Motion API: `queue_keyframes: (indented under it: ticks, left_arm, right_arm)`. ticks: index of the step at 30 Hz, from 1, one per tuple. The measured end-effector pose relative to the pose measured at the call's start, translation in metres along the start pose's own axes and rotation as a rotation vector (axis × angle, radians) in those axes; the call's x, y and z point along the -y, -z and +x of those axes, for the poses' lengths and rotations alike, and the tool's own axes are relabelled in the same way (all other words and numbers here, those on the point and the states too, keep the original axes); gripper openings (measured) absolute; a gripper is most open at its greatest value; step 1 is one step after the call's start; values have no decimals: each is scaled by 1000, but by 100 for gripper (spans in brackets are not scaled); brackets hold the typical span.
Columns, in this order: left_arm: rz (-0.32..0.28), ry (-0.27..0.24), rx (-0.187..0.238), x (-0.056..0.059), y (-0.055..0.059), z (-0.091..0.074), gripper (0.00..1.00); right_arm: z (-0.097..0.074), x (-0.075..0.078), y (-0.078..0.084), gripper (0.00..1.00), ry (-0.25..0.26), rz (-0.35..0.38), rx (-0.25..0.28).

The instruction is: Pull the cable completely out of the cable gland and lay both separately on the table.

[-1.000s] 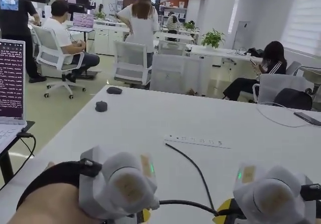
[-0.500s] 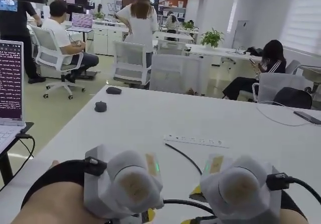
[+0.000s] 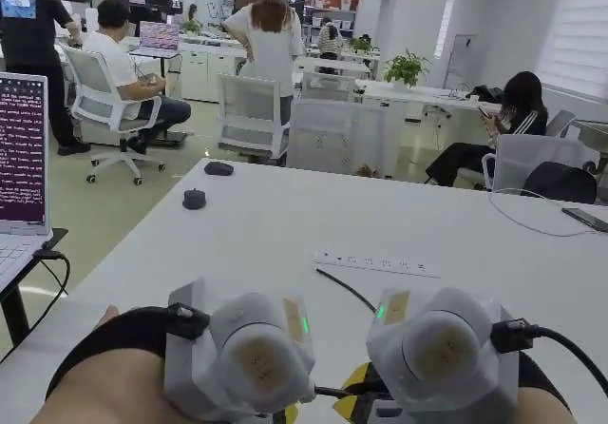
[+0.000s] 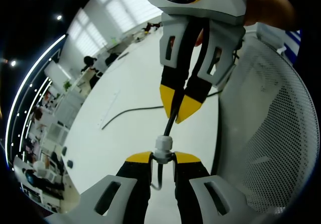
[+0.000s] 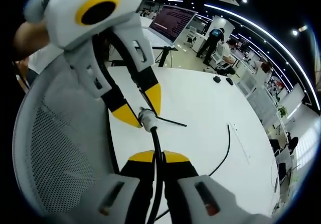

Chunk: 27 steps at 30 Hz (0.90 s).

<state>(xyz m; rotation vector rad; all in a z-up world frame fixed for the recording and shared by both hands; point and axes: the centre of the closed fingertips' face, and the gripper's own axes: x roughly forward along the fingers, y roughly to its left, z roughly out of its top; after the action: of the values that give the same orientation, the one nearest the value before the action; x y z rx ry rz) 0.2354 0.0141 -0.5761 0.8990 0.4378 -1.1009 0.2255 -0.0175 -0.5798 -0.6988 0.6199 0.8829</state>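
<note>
In the left gripper view my left gripper [image 4: 163,157] is shut on the white cable gland [image 4: 163,147]. The black cable [image 4: 173,121] runs out of the gland's far end. My right gripper [image 4: 179,106] is shut on the cable just beyond the gland. From the right gripper view, my right gripper [image 5: 154,156] pinches the cable [image 5: 156,141], and the left gripper [image 5: 141,112] holds the gland [image 5: 146,118] close ahead. In the head view both grippers are low and near me, left [image 3: 252,357] and right [image 3: 442,348]. The cable [image 3: 344,290] trails off across the white table [image 3: 285,224].
A white power strip [image 3: 378,264] lies mid-table. Two dark mice [image 3: 194,199] sit at the far left edge. A laptop [image 3: 21,158] stands on the left. A mesh chair back [image 4: 271,133] is close under the grippers. People sit and stand at desks beyond.
My right gripper has moved left, close up to the left gripper. The stretch of cable between them is now very short.
</note>
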Motion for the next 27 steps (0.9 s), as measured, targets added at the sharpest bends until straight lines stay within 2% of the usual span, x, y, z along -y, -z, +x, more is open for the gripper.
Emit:
queue_keyframes:
  ticks: [3,11,20,22,24,25,27]
  left_arm:
    - [-5,-7,-3,-3,2,-1,16]
    - [-14,-26,-17,-10,8,-4,16]
    - [-22,-58,-18,-16,7,-16,16]
    - [-29,-58,-12,-15,6,-17,16]
    - [-25,-61,-17,-15,7,-16,16]
    - [-30,-61,-15,-15,7,-16,16]
    - [-36,-64,-9,-16,7,-16,16]
  right_arm:
    - [-3,5,10,3,22,10,-16]
    - [-9,18,37,3,94,-3,-101]
    - [-17,27,51,3,131,24,-125]
    - [-17,25,53,3,115,39,-122]
    - [-16,23,55,9,104,54,-127]
    - [-16,23,52,17,107,56,-114]
    - [-17,20,40,24,94,53,-79]
